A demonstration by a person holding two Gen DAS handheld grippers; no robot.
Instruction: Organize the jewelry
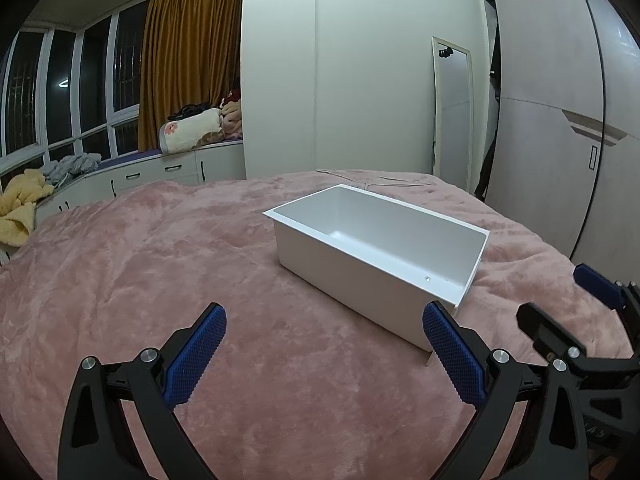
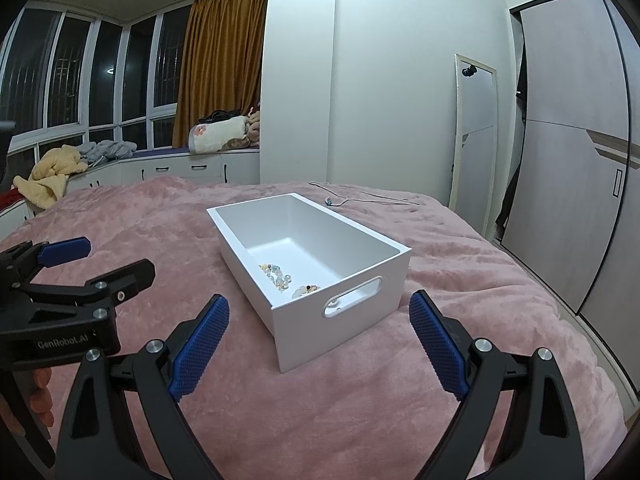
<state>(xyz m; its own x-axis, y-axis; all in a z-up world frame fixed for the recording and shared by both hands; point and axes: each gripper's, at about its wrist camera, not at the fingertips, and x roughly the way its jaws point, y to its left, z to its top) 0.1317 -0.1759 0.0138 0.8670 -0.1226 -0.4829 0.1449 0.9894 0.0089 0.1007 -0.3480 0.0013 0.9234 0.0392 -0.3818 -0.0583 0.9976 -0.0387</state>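
A white rectangular box [image 2: 352, 320] with a handle slot stands on the pink blanket [image 2: 280, 420]; it also shows in the left wrist view [image 1: 360, 292]. Beaded bracelets [image 2: 276, 274] lie on its floor near the handle end. My right gripper [image 2: 320, 336] is open and empty, just in front of the box's handle end. My left gripper [image 1: 324, 344] is open and empty, to the left of the box, near its long side. Each gripper shows in the other's view: the left one [image 2: 76, 264] and the right one [image 1: 568, 300].
A thin cord [image 2: 360, 198] lies on the blanket behind the box. A mirror [image 2: 474, 136] leans on the wall, beside wardrobe doors [image 2: 568, 180]. A window bench [image 2: 180, 164] with clothes and pillows runs along the back left.
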